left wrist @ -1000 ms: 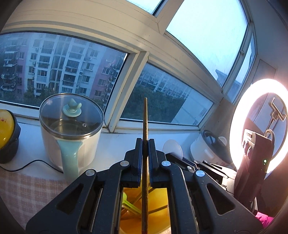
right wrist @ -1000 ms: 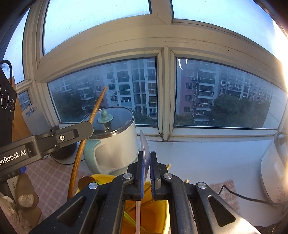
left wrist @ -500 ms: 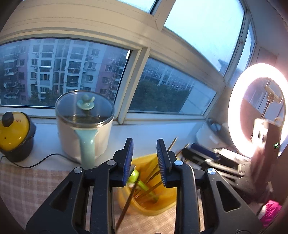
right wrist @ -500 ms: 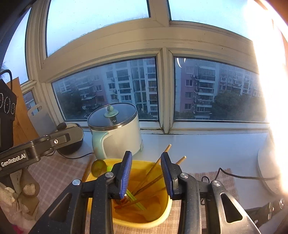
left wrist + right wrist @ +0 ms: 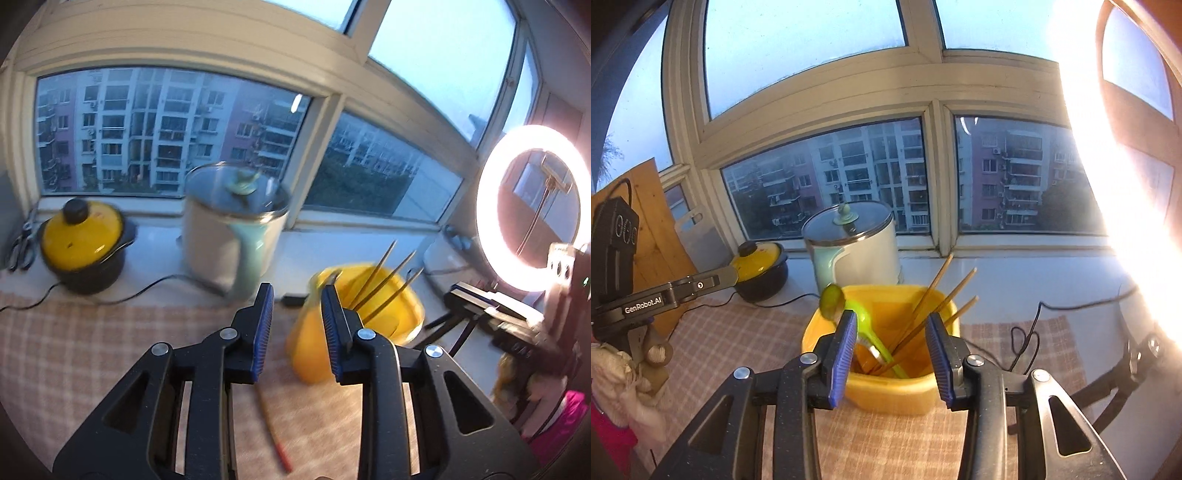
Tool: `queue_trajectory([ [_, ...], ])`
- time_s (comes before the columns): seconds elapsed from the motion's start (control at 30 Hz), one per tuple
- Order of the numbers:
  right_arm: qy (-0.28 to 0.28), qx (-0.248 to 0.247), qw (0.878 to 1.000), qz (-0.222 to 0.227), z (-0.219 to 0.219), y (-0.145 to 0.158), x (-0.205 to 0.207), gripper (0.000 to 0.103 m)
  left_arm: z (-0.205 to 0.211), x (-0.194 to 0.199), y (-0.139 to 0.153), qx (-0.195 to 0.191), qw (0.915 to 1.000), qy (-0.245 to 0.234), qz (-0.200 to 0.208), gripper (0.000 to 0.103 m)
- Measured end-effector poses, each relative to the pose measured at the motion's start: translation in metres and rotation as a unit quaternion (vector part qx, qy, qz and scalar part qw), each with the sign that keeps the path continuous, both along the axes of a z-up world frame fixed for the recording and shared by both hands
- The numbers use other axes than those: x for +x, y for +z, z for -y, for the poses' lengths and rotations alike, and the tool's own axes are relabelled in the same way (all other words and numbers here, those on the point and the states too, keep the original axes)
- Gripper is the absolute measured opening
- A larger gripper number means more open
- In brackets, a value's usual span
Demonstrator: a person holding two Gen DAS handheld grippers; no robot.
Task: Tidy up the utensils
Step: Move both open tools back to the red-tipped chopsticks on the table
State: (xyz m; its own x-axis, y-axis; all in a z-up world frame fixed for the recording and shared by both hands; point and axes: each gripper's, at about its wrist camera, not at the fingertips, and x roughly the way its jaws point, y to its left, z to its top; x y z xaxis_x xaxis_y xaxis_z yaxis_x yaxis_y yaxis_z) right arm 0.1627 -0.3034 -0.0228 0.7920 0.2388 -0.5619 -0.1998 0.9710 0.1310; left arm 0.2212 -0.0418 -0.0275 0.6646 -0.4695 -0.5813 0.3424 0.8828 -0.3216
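Note:
A yellow tub (image 5: 886, 391) stands on the checked cloth and holds three wooden chopsticks (image 5: 945, 295) and a green spoon (image 5: 849, 310) leaning on its rim. My right gripper (image 5: 892, 347) hovers just in front of it; its jaws are opening with nothing between them. In the left wrist view the tub (image 5: 402, 317) sits to the right of my left gripper (image 5: 297, 328), which is open and holds nothing. A thin brown stick with a red tip (image 5: 271, 424) lies on the cloth under the left jaws. The left gripper (image 5: 713, 282) also shows at the right wrist view's left.
On the sill stand a white electric pot with a glass lid (image 5: 857, 251) and a yellow-lidded black pot (image 5: 761, 266), their cords trailing across the cloth. A bright ring light (image 5: 491, 206) on a stand is at the right. Cutting boards (image 5: 657, 221) lean at the left.
Both grippers went from shut to open, the left letting go of a wooden chopstick and the right of a pale utensil. Both pulled back from the yellow tub.

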Motion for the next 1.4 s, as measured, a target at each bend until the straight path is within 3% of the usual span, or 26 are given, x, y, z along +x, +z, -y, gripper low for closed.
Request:
queue_trajectory([
  [0.33, 0.048, 0.003, 0.998, -0.051, -0.026, -0.028, -0.035, 0.040, -0.050, -0.064, -0.061, 0.101, 0.9914, -0.005, -0.084, 0.025],
  [0.7, 0.107, -0.021, 0.987, -0.122, -0.083, -0.081, -0.039, 0.040, -0.055, -0.132, -0.131, 0.118, 0.9775, -0.030, -0.173, 0.025],
  [1.03, 0.144, -0.037, 0.967, -0.209, -0.131, -0.141, -0.015, 0.035, -0.051, -0.150, -0.150, 0.134, 0.9730, -0.043, -0.184, 0.025],
  [1.1, 0.145, -0.044, 0.963, -0.222, -0.140, -0.151, -0.011, 0.033, -0.049, -0.150, -0.151, 0.142, 0.9717, -0.045, -0.183, 0.020],
  [1.4, 0.137, -0.078, 0.957, -0.245, -0.150, -0.167, -0.001, 0.028, -0.047, -0.148, -0.158, 0.155, 0.9687, -0.051, -0.187, 0.018],
])
